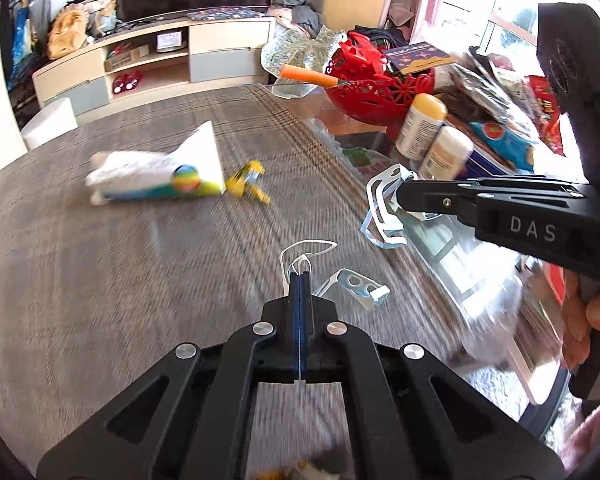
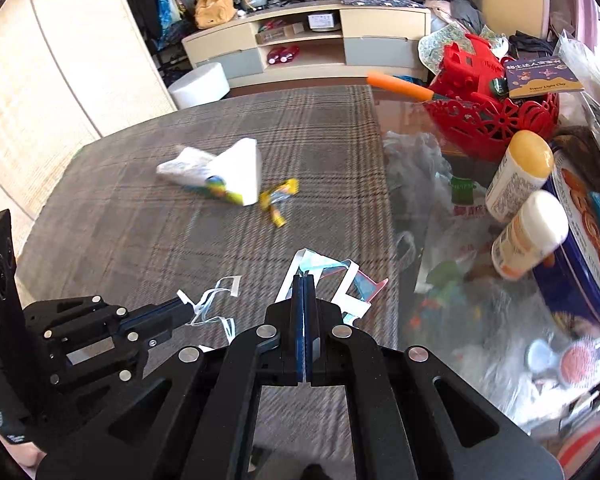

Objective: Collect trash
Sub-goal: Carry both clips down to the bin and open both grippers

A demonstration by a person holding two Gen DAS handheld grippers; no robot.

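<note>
My left gripper is shut on thin white paper strips, seen from the side in the right wrist view. My right gripper is shut on a white and light-blue torn packaging piece, also seen in the left wrist view. Another small blue-white scrap lies on the plaid tablecloth just right of my left fingertips. A crumpled white and green wrapper and a yellow candy wrapper lie farther ahead on the cloth.
At the right stand a red basket with toys and an orange stick, two white bottles, a blue cookie tin and plastic bags. A TV cabinet and a white stool stand beyond the table.
</note>
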